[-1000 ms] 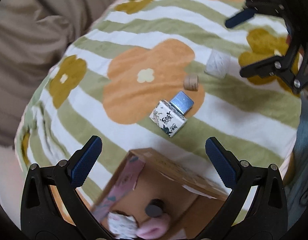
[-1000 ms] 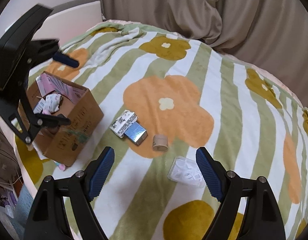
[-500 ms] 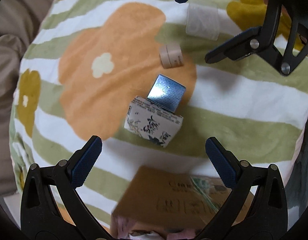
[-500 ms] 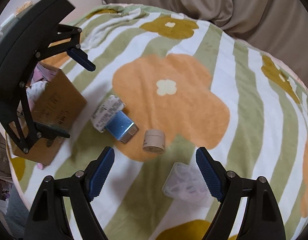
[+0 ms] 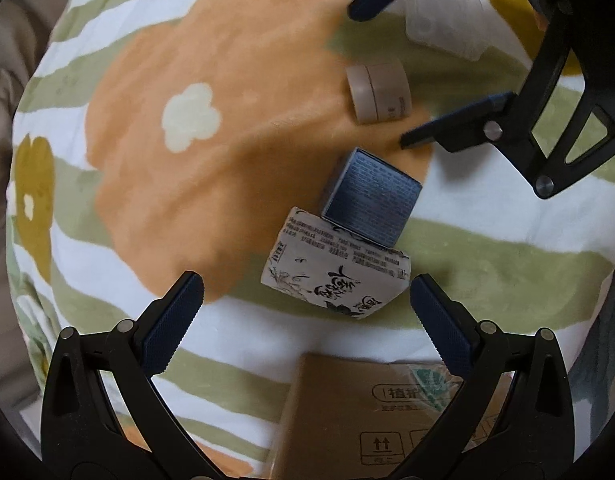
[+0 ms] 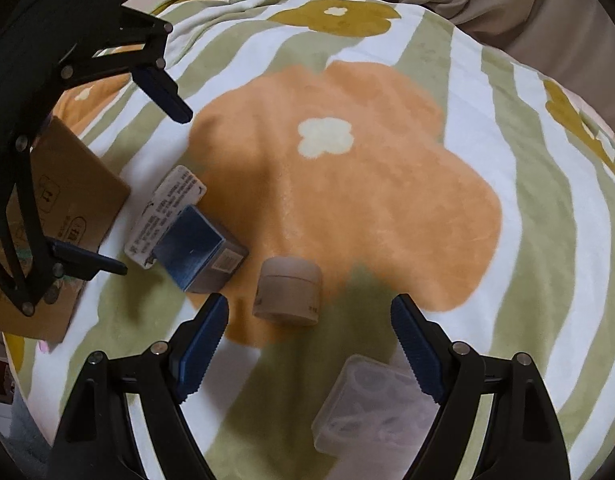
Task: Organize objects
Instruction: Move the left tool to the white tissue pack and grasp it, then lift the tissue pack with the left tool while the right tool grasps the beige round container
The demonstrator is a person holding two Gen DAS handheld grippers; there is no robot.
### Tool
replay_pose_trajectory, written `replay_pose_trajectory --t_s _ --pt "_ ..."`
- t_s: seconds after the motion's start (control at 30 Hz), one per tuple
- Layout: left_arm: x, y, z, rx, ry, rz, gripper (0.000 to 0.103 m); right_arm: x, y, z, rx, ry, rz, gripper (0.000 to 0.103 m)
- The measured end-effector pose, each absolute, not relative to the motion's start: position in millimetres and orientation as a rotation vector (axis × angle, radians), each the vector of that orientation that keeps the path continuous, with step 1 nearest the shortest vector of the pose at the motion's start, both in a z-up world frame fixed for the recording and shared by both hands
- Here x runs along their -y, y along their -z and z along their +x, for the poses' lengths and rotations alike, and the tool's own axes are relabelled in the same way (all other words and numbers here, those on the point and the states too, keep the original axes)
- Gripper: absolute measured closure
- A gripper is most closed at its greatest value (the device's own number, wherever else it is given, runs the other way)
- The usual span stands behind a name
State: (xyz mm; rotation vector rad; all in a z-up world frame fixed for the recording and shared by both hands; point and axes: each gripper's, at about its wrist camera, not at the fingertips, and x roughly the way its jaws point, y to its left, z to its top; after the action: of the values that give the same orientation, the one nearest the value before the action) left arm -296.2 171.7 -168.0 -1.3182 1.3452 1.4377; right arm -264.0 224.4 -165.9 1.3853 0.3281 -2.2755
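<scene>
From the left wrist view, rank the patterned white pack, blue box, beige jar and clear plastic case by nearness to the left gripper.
1. Patterned white pack, just ahead of the open left gripper, toward its right finger.
2. Blue box, touching the pack's far side.
3. Beige jar, farther up on the orange flower.
4. Clear plastic case, farthest, top right.

dim warm light, soft shadows, blurred fisheye edges

Beige jar between gripper fingers

Striped floral blanket, 2 touching boxes, jar, clear case, cardboard box
</scene>
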Motion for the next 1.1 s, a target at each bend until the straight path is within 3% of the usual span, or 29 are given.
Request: replay_pose_trajectory --t_s 0.2,0.27,0.33,0.43,0.5,1.1 --pt "-177.8 178.2 -296.9 -1.405 -1.385 -1.324 0.001 -221.9 168.6 -264.9 -0.302 2.276 1.362 0.038" --pt "-178.4 181.2 -298.9 -1.401 -1.373 -1.338 0.006 -221.3 169.9 -264.5 -0.293 2.273 1.36 0.042" --pt "-177.8 186.4 -302.0 -1.395 -1.347 -1.371 0.021 -221.5 171.7 -264.8 -0.28 2.26 1.363 0.048" --pt "-174.9 192.4 -303.6 -1.386 -1.317 -1.403 0.034 -222.3 174.1 -265.2 -0.264 2.241 1.366 0.059" --pt "-173.1 192.9 -302.3 -1.392 -1.312 -1.39 0.035 -222.3 174.7 -265.4 -0.263 2.24 1.363 0.069" --pt "-160.1 142.5 -302.1 -1.339 -1.392 -1.365 0.036 -222.3 155.3 -254.6 -0.231 2.283 1.33 0.072"
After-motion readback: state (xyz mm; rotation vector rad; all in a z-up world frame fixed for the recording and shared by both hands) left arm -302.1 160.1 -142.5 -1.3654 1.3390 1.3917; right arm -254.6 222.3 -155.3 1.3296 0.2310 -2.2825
